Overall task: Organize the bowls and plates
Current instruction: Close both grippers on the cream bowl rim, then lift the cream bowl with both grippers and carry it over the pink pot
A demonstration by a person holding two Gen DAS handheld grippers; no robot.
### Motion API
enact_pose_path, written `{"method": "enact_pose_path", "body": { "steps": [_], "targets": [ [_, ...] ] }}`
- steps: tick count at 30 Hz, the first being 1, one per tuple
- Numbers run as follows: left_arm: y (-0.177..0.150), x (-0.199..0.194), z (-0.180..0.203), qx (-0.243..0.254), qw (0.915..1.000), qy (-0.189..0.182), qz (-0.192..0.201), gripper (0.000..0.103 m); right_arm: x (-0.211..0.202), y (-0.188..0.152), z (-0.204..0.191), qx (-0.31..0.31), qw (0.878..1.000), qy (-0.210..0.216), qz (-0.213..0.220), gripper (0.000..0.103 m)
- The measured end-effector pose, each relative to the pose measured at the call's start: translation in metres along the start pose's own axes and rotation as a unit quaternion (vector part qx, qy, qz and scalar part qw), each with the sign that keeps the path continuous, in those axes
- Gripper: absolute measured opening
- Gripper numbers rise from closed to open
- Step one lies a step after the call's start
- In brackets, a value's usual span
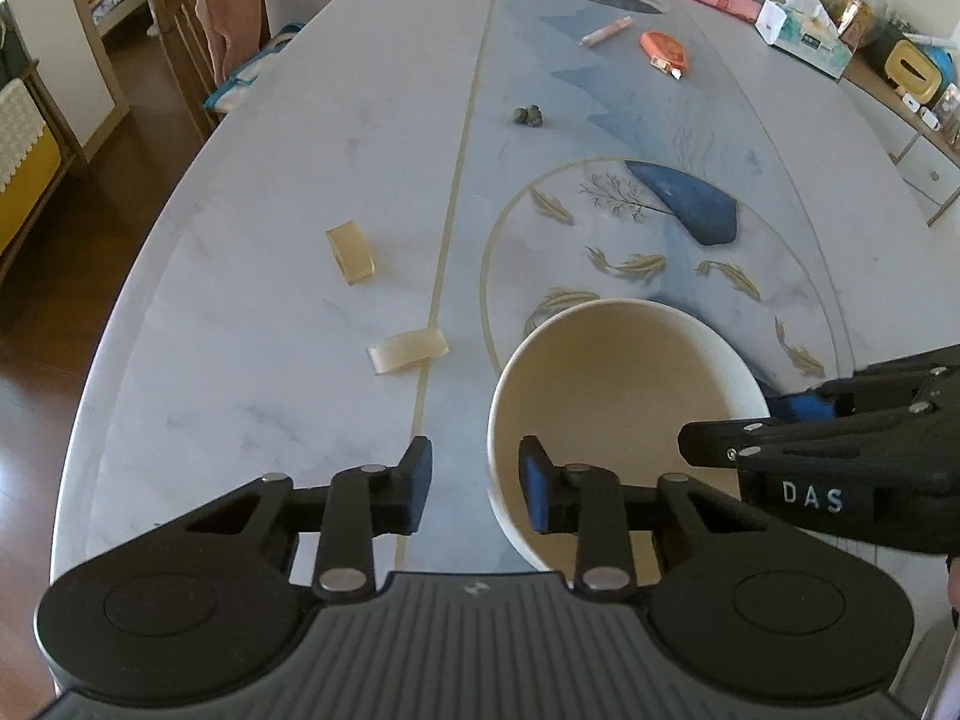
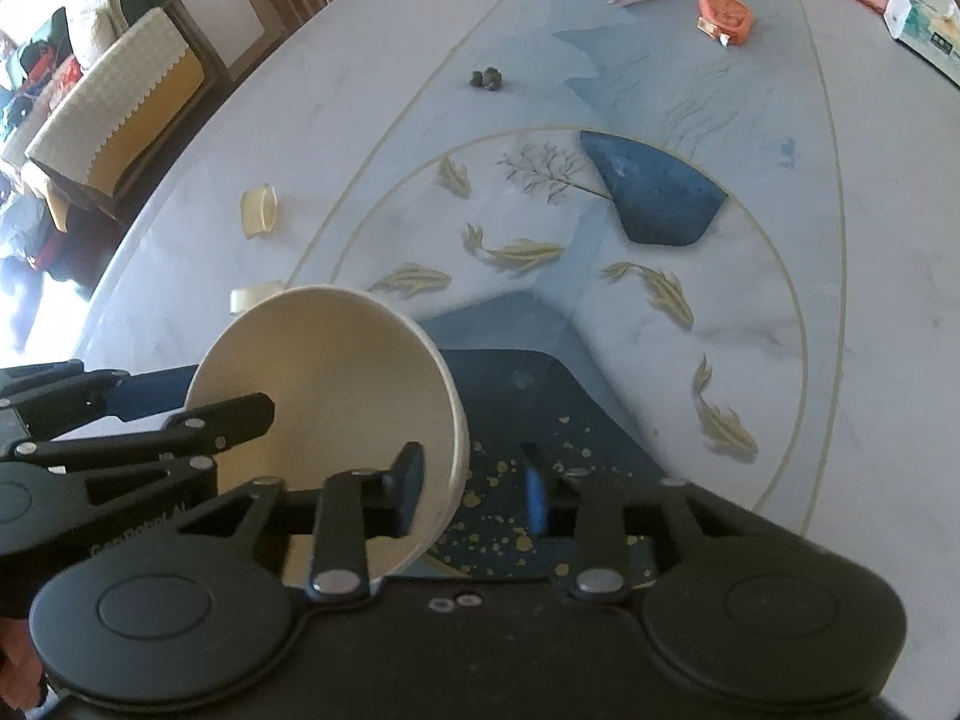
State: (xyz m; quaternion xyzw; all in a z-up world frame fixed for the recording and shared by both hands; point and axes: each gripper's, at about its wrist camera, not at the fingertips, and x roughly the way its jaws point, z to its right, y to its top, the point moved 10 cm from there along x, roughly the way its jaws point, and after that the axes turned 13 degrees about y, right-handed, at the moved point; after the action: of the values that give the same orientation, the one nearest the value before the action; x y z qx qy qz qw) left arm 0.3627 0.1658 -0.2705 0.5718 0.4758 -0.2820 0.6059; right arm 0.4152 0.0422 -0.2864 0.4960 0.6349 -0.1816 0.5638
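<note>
Your left gripper point(image 1: 474, 483) straddled the near-left rim of the cream bowl point(image 1: 624, 396): one finger inside, one outside, pads not clearly pressing, so no confirmed grip. Your right gripper point(image 2: 471, 492) did the same on the bowl's right rim, wall between its fingers, gap visible on the outer side. "DAS" read on the right gripper's body in the left view. Bowl sat tilted on the bench point(image 1: 270, 330), over a dark gold-speckled patch. Beyond: two tape rolls point(image 1: 351, 252), three dark lumps point(image 1: 529, 114), a pink pen point(image 1: 606, 32), an orange tape measure point(image 1: 663, 51), a tissue box point(image 1: 804, 33).
</note>
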Motion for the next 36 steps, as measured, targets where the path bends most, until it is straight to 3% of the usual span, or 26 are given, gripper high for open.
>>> {"method": "enact_pose_path", "body": {
  "steps": [7, 10, 22, 36],
  "targets": [
    [0.001, -0.002, 0.003, 0.0, 1.0, 0.001, 0.005, 0.009, -0.002, 0.001, -0.006, -0.018, 1.0, -0.012, -0.002, 0.009],
    [0.0, -0.006, 0.005, 0.005, 0.9999, 0.012, 0.011, 0.004, -0.005, 0.001, -0.009, -0.02, 1.0, -0.018, 0.005, 0.008],
    [-0.001, -0.034, 0.006, -0.006, 0.9996, 0.002, 0.027, 0.002, -0.026, -0.001, -0.012, -0.002, 0.999, -0.025, 0.023, 0.004],
    [-0.009, -0.123, 0.037, 0.015, 0.9959, -0.027, 0.085, 0.002, -0.117, -0.031, -0.018, 0.015, 0.996, -0.036, 0.083, 0.005]
  ]
}}
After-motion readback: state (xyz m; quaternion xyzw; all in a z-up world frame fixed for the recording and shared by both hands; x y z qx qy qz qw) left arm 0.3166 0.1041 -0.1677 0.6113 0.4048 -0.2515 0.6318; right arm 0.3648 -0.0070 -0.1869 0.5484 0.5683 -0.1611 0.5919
